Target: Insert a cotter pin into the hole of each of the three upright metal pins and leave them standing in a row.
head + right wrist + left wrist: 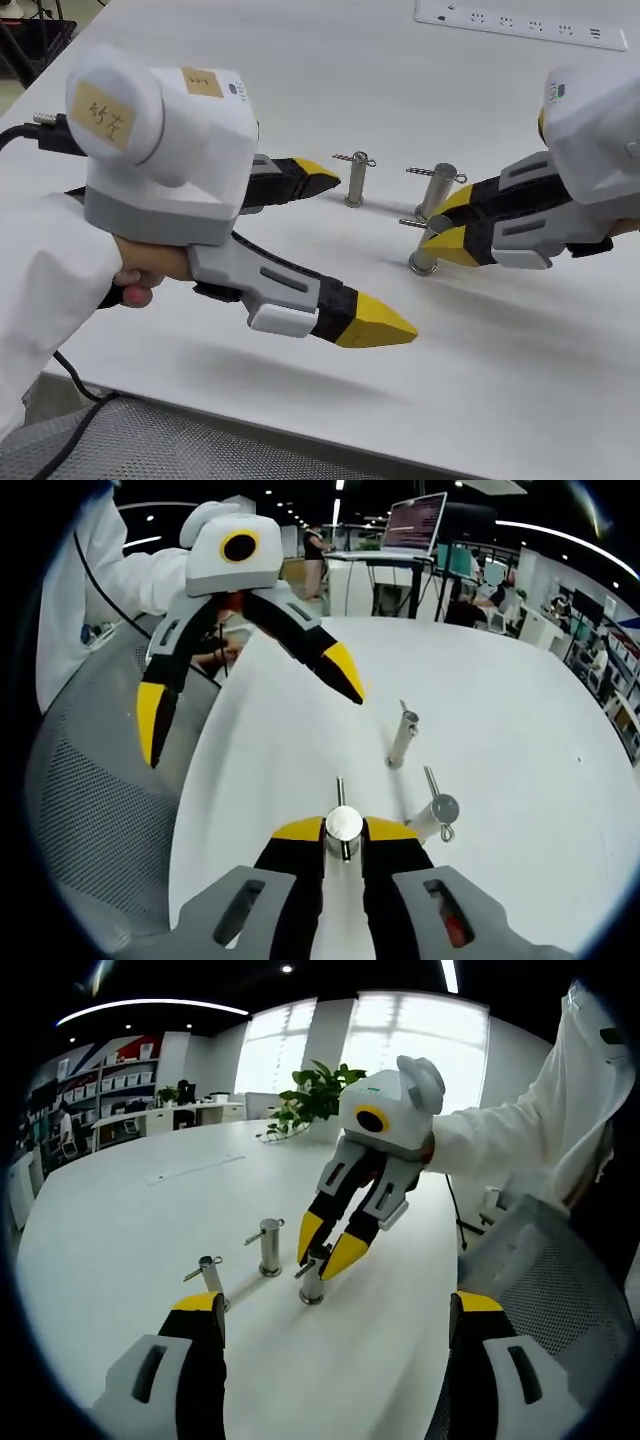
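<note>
Here, nearest the person, the left claw [362, 253] hangs over the table [300, 70] with its jaws spread wide and nothing between them, its tips pointing toward the pins but apart from them. Just beyond, the right claw [436, 234] comes in from the other side, its jaws clamped across the upper shaft of the held pin [423, 263], which stands upright with its foot on the table. The right gripper view looks down on that pin's round top, squeezed between the yellow tips. A cotter [412, 222] lies level through it, sticking out toward the left claw. The pin's long axis thus runs straight up, square to the jaws, and the right claw is the nearer one. Letting go, I judge, calls for the jaws to part sideways without tipping it. Behind stand the slim pin [355, 185] and the stout pin [437, 190], side by side, each upright with a cotter through its head. The held pin stands nearer than that pair, so I cannot tell whether the three make a true row. Farthest, a power strip [520, 22] lies on the table.
</note>
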Motion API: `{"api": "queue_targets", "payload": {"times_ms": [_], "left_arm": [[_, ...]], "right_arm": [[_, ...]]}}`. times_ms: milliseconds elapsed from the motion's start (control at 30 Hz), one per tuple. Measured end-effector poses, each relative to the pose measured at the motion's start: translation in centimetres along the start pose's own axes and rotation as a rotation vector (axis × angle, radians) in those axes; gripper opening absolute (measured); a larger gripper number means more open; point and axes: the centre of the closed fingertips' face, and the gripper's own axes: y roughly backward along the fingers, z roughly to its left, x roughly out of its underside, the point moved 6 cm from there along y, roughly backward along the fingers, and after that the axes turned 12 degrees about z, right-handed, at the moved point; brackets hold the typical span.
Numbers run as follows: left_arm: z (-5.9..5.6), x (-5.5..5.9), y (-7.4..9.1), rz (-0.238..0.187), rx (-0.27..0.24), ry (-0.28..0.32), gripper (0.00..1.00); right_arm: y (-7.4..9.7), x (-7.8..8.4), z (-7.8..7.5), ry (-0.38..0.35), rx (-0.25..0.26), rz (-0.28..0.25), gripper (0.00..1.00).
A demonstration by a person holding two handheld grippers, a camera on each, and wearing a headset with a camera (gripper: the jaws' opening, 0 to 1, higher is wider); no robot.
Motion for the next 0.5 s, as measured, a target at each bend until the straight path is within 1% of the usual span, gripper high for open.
{"api": "queue_targets", "payload": {"times_ms": [100, 133, 233, 267, 300, 367, 500], "left_arm": [[-0.2, -0.1, -0.1, -0.001, -0.003, 0.004, 0.92], [-0.2, -0.1, 0.0, -0.001, -0.004, 0.004, 0.92], [-0.1, -0.2, 0.0, -0.005, -0.004, 0.015, 0.93], [-0.1, -0.3, 0.0, -0.014, -0.005, 0.036, 0.94], [0.0, -0.3, 0.1, -0.019, -0.005, 0.042, 0.94], [0.0, -0.1, 0.2, -0.004, -0.003, 0.031, 0.94], [0.0, -0.1, 0.3, 0.004, -0.005, 0.034, 0.94]], "right_arm": [[0.2, 0.0, 0.2, -0.004, 0.007, 0.011, 0.08], [0.4, 0.1, 0.4, 0.005, 0.012, 0.009, 0.08], [1.2, 0.3, 0.2, -0.002, 0.007, -0.018, 0.07], [1.3, 0.4, 0.1, -0.001, 0.006, -0.021, 0.07], [1.8, 0.7, 0.1, 0.001, 0.003, -0.025, 0.08], [2.4, 1.3, -0.2, 0.013, 0.009, -0.022, 0.08], [3.8, 3.1, -1.4, 0.009, 0.025, -0.007, 0.08]]}}
